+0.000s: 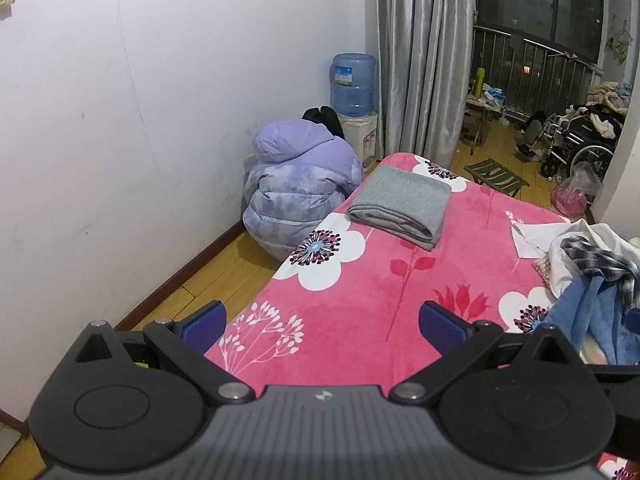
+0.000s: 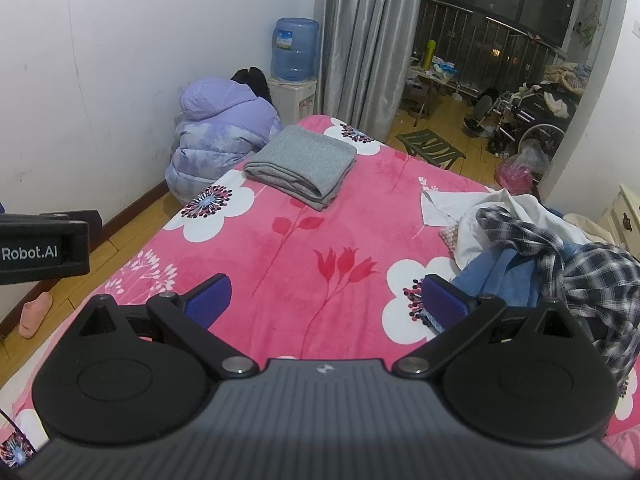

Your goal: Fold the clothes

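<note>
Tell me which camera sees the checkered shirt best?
The right wrist view: the checkered shirt sprawls across the clothes pile, mostly in frame. The left wrist view catches only a small strip at its right edge.

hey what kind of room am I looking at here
Most likely a bedroom in a lived-in home. A bed with a pink floral blanket fills the middle, holding a folded grey garment and a heap of unfolded clothes. A water dispenser and grey curtain stand behind.
</note>
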`<action>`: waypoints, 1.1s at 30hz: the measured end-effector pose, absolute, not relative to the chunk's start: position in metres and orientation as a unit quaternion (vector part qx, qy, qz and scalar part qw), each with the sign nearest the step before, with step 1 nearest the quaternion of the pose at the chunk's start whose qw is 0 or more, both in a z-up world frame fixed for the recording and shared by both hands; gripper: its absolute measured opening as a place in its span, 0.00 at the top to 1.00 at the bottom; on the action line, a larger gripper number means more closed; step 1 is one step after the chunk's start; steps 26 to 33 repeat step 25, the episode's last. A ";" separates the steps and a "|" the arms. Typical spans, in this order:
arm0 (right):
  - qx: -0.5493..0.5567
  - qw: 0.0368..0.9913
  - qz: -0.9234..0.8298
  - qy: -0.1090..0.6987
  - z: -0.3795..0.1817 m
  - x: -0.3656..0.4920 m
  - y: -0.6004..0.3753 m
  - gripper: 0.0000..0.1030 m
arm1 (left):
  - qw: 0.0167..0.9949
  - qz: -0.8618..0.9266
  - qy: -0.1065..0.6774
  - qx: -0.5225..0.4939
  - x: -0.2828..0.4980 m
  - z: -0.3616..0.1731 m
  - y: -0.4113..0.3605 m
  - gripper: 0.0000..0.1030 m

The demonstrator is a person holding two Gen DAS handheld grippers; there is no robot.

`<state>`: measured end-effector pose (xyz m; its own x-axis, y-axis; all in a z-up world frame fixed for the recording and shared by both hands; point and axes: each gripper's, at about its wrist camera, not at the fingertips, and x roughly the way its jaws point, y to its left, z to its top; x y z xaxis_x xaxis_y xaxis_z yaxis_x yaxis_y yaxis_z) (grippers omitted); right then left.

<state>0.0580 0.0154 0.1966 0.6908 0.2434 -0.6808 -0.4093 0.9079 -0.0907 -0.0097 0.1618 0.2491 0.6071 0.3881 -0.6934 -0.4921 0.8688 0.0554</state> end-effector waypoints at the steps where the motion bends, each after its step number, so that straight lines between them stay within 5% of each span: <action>1: -0.118 0.912 0.179 0.350 0.196 0.058 0.015 0.01 | 0.894 0.246 0.369 -0.071 -0.010 0.249 0.162 0.00; 33: -0.120 0.909 0.181 0.355 0.194 0.057 0.018 0.01 | 0.891 0.247 0.373 -0.073 -0.009 0.247 0.166 0.00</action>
